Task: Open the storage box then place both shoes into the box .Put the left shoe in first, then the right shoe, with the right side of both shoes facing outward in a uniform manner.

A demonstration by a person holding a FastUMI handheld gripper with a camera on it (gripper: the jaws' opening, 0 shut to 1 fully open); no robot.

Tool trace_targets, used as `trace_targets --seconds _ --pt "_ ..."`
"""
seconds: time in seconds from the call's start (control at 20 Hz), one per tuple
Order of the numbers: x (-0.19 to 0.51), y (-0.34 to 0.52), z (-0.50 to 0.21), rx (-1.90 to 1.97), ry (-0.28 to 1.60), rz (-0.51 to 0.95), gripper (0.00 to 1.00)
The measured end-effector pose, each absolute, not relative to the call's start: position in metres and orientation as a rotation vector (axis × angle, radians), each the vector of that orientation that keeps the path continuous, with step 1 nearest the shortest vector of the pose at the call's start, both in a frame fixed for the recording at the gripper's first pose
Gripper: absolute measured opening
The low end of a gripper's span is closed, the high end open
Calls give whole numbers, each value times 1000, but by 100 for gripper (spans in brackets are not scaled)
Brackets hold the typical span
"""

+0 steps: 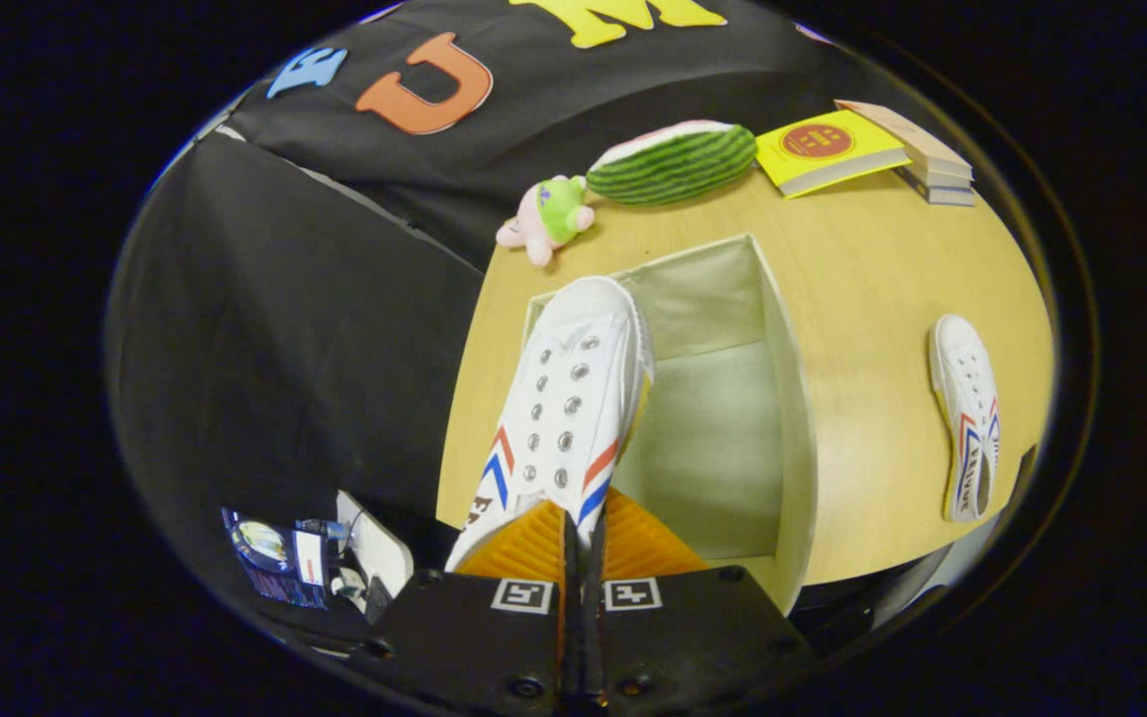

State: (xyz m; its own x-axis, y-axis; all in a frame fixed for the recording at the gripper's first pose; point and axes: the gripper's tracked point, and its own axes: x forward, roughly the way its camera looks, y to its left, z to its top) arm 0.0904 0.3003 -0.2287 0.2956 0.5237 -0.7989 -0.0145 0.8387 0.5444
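My gripper point(578, 528) is shut on a white sneaker point(564, 408) with red and blue chevrons, pinching it at the heel end. The shoe points away from the fingers, laces up, and hangs over the left part of the open storage box point(788, 398), a pale box with light walls and a bare floor. The second white sneaker point(967, 413) lies on its side on the wooden table point(882, 269), to the right of the box.
Beyond the box sit a pink and green plush toy point(546, 219), a watermelon-shaped cushion point(673, 162) and a stack of books point(862, 149) with a yellow one on top. Left of the table hangs black cloth, with some gear point(315, 558) on the floor.
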Motion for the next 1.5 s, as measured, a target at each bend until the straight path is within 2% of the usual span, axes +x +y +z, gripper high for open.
trace_targets --seconds 0.3,0.4,0.45,0.6,0.75,0.85,1.15,1.35,1.5 --pt "92 314 -247 534 1286 375 6" --pt "93 319 -242 545 1278 391 10" --pt "96 321 -244 551 1272 403 22" --pt "103 328 -224 581 1209 471 39" --pt "102 324 -210 520 1147 485 68" --pt "96 321 -203 484 1115 489 81" --pt "83 289 -171 331 997 477 83" --pt "88 236 -146 151 868 410 85" --pt "82 196 -132 105 858 381 86"
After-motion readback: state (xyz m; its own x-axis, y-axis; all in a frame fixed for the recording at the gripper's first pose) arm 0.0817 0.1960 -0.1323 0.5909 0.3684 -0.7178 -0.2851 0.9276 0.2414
